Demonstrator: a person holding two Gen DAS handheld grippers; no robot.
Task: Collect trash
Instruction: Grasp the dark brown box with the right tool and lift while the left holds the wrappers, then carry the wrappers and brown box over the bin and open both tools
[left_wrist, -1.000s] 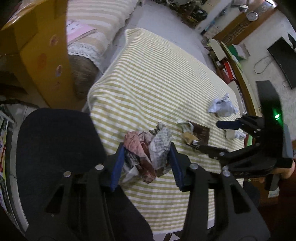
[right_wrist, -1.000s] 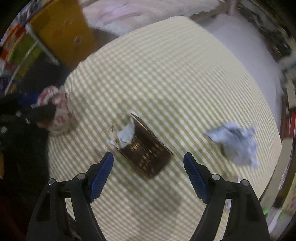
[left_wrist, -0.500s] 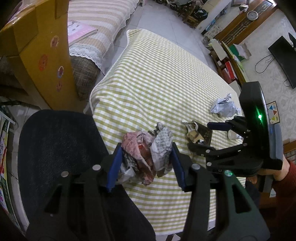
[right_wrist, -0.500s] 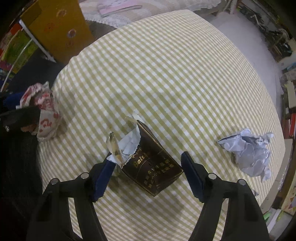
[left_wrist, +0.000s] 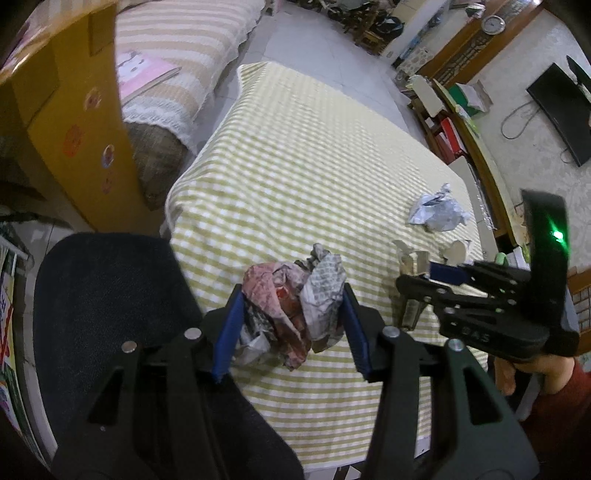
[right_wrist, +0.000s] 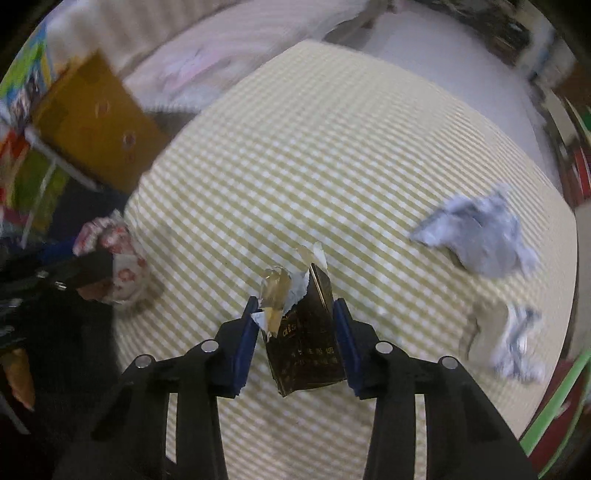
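Here the left gripper (left_wrist: 291, 325) clamps a crumpled wad of red-and-grey printed paper (left_wrist: 291, 299) between its blue pads, low in the centre of the left wrist frame, over the near edge of the yellow-checked tablecloth (left_wrist: 314, 158). The right gripper (right_wrist: 295, 339) is closed narrow on a dark brown glossy packet (right_wrist: 306, 350) with gold lettering, its torn silvery top (right_wrist: 277, 291) sticking up. A crumpled white paper ball (right_wrist: 480, 236) lies at mid right of the right wrist frame, another white scrap (right_wrist: 509, 343) lower right.
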